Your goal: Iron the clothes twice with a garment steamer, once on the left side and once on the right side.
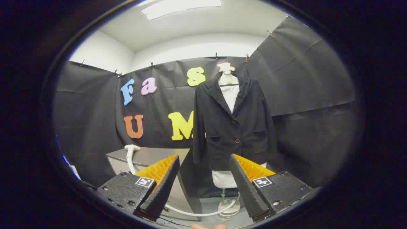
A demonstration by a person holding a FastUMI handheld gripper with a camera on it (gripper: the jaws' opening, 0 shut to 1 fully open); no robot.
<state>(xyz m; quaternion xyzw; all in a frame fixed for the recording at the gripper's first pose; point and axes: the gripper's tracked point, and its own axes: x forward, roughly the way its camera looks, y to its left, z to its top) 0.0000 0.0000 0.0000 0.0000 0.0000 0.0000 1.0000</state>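
Ahead, jacket (233, 127) hangs beyond gaping gripper (203, 171).

The jacket (233, 127) was a matt woven cloth with glossy buttons, worn over a mannequin (229, 93) of smooth pale fabric on a shiny metal stand (229, 206). The garment steamer (132, 148) head looked like smooth plastic, its hose (203, 212) a smooth, slightly glossy tube. The cabinet (149, 157) top showed a dull, smooth finish. The gripper (203, 184) stood with fingers apart, ridged inner faces and a grainy matt housing.
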